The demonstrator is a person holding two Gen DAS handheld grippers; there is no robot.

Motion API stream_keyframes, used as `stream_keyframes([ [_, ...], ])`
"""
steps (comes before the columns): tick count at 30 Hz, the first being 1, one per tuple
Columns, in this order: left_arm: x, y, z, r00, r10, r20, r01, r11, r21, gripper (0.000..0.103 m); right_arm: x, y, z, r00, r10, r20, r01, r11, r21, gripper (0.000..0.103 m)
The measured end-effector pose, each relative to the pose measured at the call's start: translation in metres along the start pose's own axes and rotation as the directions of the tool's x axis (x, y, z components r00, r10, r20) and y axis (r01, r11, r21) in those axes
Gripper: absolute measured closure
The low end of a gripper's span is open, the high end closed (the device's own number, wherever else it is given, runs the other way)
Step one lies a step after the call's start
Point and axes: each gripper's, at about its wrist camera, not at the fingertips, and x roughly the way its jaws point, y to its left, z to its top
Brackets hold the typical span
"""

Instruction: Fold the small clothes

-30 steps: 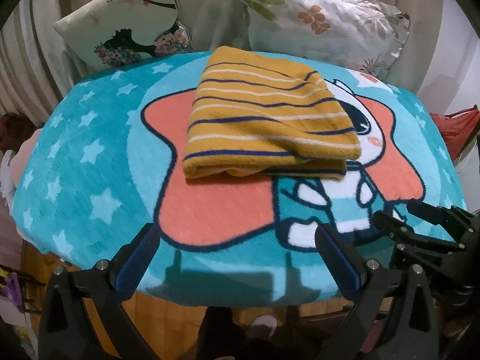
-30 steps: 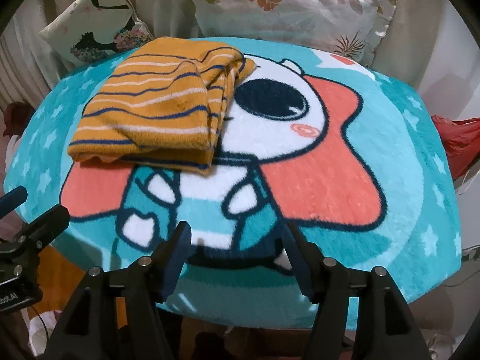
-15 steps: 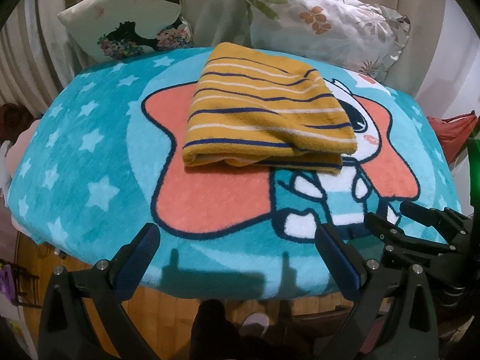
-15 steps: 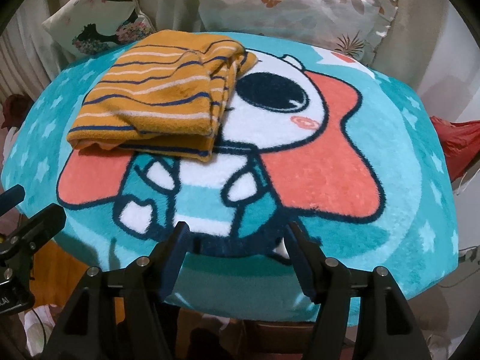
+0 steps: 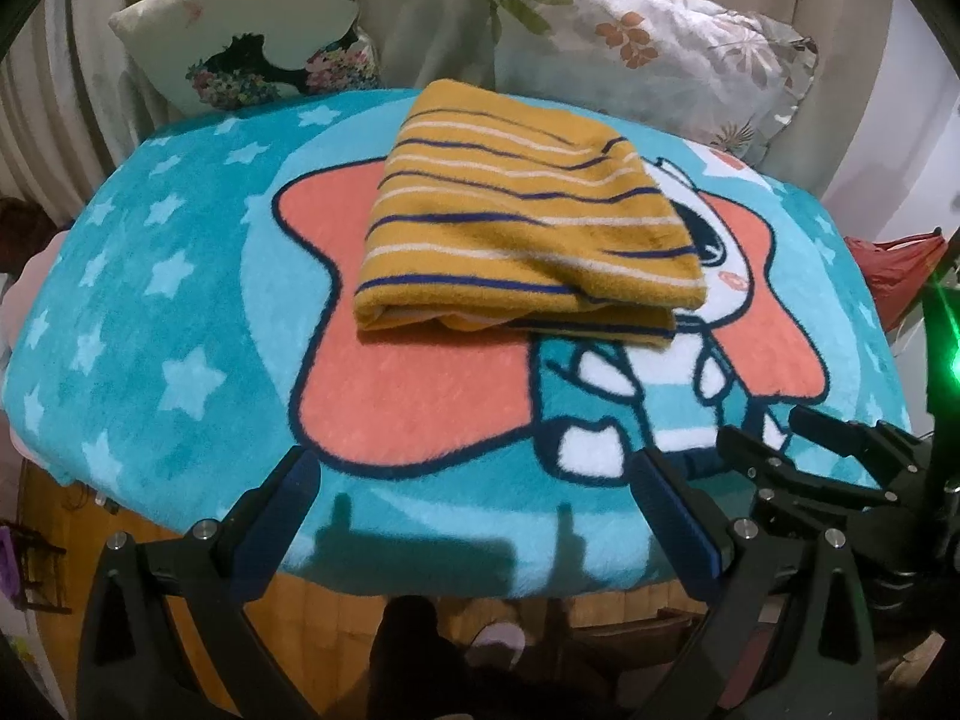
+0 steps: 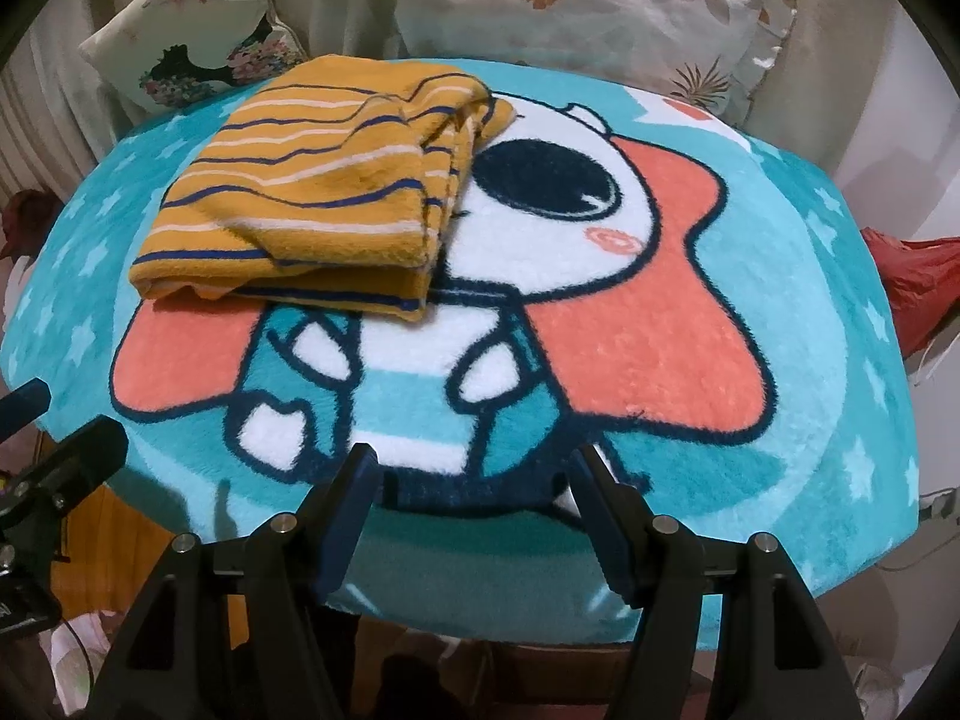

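A folded mustard-yellow garment with navy and white stripes point(image 5: 522, 222) lies on the far middle of a round teal cartoon rug point(image 5: 180, 312). It also shows in the right wrist view point(image 6: 324, 192), at the rug's far left point(image 6: 810, 312). My left gripper point(image 5: 474, 480) is open and empty, hanging over the rug's near edge, well short of the garment. My right gripper point(image 6: 474, 474) is open and empty at the near edge too. The right gripper also shows in the left wrist view point(image 5: 834, 456) at lower right.
Two printed pillows point(image 5: 252, 30) point(image 5: 648, 42) lean against the backrest behind the rug. A red bag point(image 6: 912, 276) sits off the right side. Wooden floor point(image 5: 420, 624) shows below the rug's near edge. A green light point(image 5: 954, 360) glows at the right.
Both grippers have drawn back from the garment and toward the rug's near edge, so more floor shows below. The garment has not moved. Both stay open.
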Motion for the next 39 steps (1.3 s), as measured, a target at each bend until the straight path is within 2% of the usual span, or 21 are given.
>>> stream_keyframes([
  [6,-0.004,-0.015,0.010,0.996,-0.076,0.038,0.075,0.997,0.025,0.000,-0.003,-0.012,-0.002,1.000,-0.017,0.005,0.017,0.999,0.039,0.032],
  [10,-0.009,-0.025,0.019,0.986,-0.155,0.064,0.153,0.987,0.043,0.000,-0.004,-0.024,-0.003,1.000,-0.029,0.005,0.029,0.997,0.075,0.032],
  [14,-0.020,-0.043,0.031,0.962,-0.247,0.116,0.232,0.965,0.126,0.000,-0.004,-0.037,-0.004,0.999,-0.038,0.003,0.038,0.993,0.115,0.032],
  [17,-0.026,-0.058,0.040,0.949,-0.283,0.142,0.258,0.951,0.171,0.000,-0.002,-0.045,-0.005,0.999,-0.043,-0.003,0.043,0.989,0.140,0.031],
  [20,-0.027,-0.072,0.048,0.949,-0.291,0.120,0.265,0.945,0.192,0.000,0.000,-0.052,-0.006,0.999,-0.046,-0.010,0.047,0.986,0.160,0.031],
  [23,-0.025,-0.076,0.050,0.942,-0.324,0.089,0.305,0.936,0.175,0.000,0.001,-0.056,-0.007,0.999,-0.049,-0.013,0.050,0.985,0.167,0.031],
  [26,-0.020,-0.078,0.048,0.949,-0.307,0.075,0.292,0.943,0.163,0.000,0.002,-0.059,-0.007,0.999,-0.052,-0.011,0.053,0.985,0.167,0.031],
  [32,-0.009,-0.073,0.040,0.977,-0.206,0.062,0.195,0.969,0.149,0.000,0.006,-0.059,-0.004,0.999,-0.043,-0.014,0.044,0.986,0.161,0.031],
  [39,-0.002,-0.058,0.035,0.990,-0.132,0.042,0.126,0.985,0.116,0.000,0.013,-0.045,0.005,1.000,-0.018,-0.010,0.019,0.993,0.118,0.031],
])
